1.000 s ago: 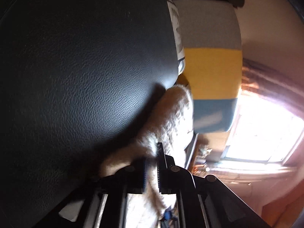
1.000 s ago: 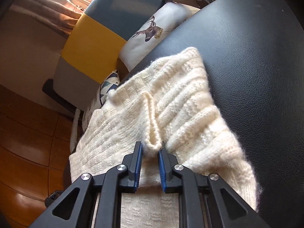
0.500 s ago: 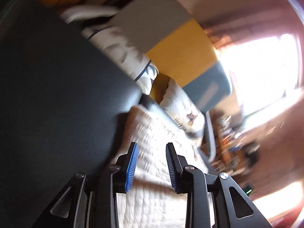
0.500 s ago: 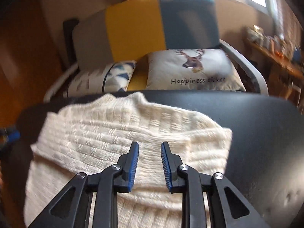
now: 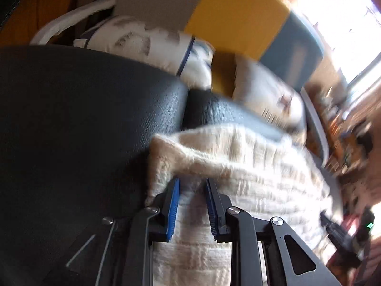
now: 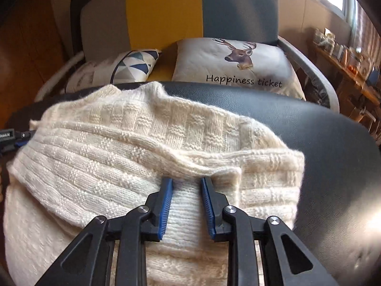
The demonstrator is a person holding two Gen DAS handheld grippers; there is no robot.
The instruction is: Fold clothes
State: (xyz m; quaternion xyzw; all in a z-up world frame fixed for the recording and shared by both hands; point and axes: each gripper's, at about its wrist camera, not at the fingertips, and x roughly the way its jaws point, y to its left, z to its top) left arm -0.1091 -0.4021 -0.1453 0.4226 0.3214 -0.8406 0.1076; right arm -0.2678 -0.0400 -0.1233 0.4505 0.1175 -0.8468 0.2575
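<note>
**Open jaws over a doubled knit: where the fold may slip**

We see the cream chunky-knit sweater (image 6: pixel 147 147) lying on the black leather-grain seat surface (image 6: pixel 333 166), filling the lower left and centre of the right wrist frame, with one layer turned over another so that a thick folded edge runs across mid-frame. The right gripper (image 6: pixel 186 186), bottom centre, stands with its blue-padded jaws parted to a moderate gap and holds nothing; its tips rest just at that folded edge. In the left wrist view, which is motion-blurred, the left gripper (image 5: pixel 192 187) at bottom centre is likewise parted and empty, its tips at a raised corner of the knit.

We judge three hazards. The bulky, springy wool may relax and let the turned layer creep back. The smooth, domed seat gives little friction, so a sideways drag could slide the whole garment toward the left rim, where it already reaches the edge. A shallow pinch may take only the top layer, skewing the fold. Behind, the white deer-print cushion (image 6: pixel 235 64) is clear of the work.
</note>
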